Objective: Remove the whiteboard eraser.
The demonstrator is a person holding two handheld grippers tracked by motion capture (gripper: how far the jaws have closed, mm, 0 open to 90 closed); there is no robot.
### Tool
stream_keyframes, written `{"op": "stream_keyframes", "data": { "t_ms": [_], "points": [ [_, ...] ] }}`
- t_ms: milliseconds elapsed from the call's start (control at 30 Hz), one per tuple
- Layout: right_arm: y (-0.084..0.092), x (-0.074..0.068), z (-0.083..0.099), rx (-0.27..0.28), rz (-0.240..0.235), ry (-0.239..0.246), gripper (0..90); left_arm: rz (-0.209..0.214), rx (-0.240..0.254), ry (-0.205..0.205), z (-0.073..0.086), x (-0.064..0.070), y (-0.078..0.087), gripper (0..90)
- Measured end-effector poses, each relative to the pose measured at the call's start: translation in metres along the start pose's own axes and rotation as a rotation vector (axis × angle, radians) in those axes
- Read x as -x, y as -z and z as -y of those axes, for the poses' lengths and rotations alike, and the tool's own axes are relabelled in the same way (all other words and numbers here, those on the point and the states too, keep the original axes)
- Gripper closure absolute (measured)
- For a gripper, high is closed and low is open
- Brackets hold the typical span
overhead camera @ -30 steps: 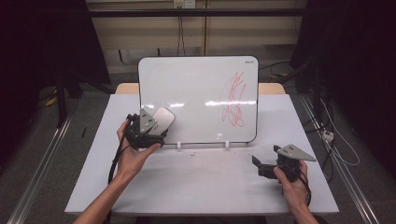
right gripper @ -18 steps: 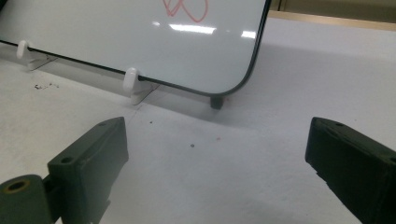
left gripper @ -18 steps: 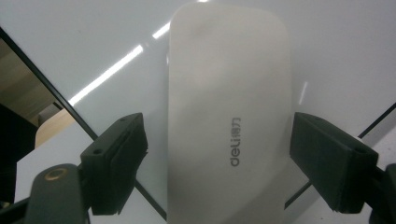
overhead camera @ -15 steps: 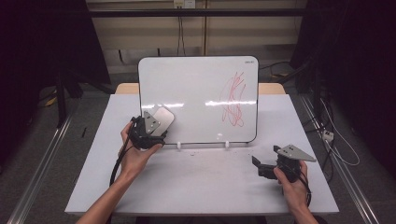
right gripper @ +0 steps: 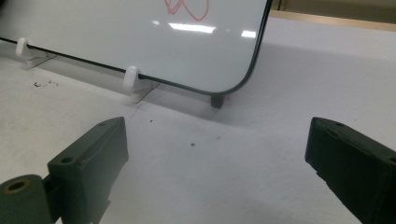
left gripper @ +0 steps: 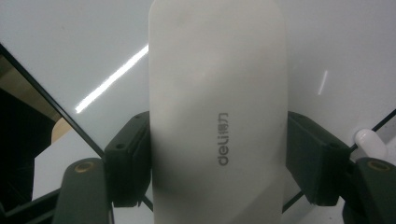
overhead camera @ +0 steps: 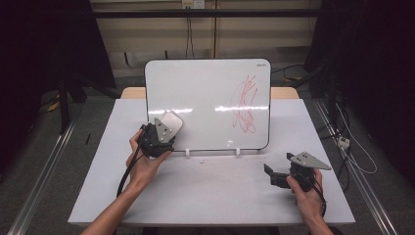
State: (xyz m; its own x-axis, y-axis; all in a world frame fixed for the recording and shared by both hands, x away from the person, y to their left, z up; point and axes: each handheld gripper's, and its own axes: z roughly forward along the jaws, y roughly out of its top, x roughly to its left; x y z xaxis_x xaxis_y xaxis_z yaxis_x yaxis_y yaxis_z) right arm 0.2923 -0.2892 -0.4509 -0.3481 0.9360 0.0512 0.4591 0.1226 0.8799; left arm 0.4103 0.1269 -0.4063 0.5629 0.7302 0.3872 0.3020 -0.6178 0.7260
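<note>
1. Whiteboard eraser [left gripper: 217, 116]: it is white, it carries the grey printed word "deli" on its back, and it sits between the two black jaws of the left hand-held gripper [left gripper: 217, 161].
2. Both jaw pads press on the long sides of the eraser, one pad on each side. The jaws have just been closing and now they grip the eraser firmly.
3. In the high view the eraser [overhead camera: 172, 121] is at the lower left part of the whiteboard [overhead camera: 205, 93], and the left hand-held gripper [overhead camera: 164, 131] is in front of it, held by the left hand [overhead camera: 144, 159].
4. In the left gripper view the shiny board surface [left gripper: 74, 51] is directly behind the eraser. If the eraser really touches the board, I cannot tell.
5. The whiteboard stands nearly upright on small white clip feet [overhead camera: 238, 152] on the white counter [overhead camera: 210, 191]. A red scribble [overhead camera: 245, 105] is on its right half, well apart from the eraser.
6. The right hand-held gripper [overhead camera: 275, 172] is low over the counter, in front of the lower right corner of the board, held by the right hand [overhead camera: 306, 193].
7. In the right gripper view its jaws stand wide apart with nothing between them, only the bare counter [right gripper: 210, 177], and they point towards the bottom edge of the whiteboard [right gripper: 140, 42].
</note>
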Motion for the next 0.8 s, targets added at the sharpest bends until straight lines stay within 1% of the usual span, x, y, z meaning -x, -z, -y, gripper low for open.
{"op": "stream_keyframes", "data": {
  "t_ms": [133, 333, 500, 567, 667, 800],
  "points": [
    [-0.0006, 0.0003, -0.0001, 0.002, 0.002, -0.002, 6.1, 0.01, 0.007, 0.011, 0.0006, -0.0013, 0.0004, 30.4],
    [-0.0047, 0.0007, -0.0008, -0.007, 0.002, -0.005, 6.2, 0.011, 0.02, 0.017, 0.0018, -0.0023, 0.001, 30.6],
    [-0.0061, -0.0001, -0.0013, -0.01, 0.003, -0.008, 6.2, 0.047, 0.035, 0.04, 0.0033, -0.0065, 0.0028, 30.8],
    [-0.0056, -0.0004, -0.0013, -0.008, 0.004, -0.007, 6.2, 0.048, 0.046, 0.048, 0.004, -0.0069, 0.0031, 31.0],
    [-0.0051, -0.0004, -0.0015, -0.004, 0.004, -0.008, 6.3, 0.068, 0.041, 0.06, 0.004, -0.009, 0.0043, 31.0],
    [-0.0047, 0.0012, -0.0008, -0.005, 0.006, -0.009, 6.3, 0.073, 0.046, 0.068, 0.0044, -0.0091, 0.0042, 31.1]
  ]
}}
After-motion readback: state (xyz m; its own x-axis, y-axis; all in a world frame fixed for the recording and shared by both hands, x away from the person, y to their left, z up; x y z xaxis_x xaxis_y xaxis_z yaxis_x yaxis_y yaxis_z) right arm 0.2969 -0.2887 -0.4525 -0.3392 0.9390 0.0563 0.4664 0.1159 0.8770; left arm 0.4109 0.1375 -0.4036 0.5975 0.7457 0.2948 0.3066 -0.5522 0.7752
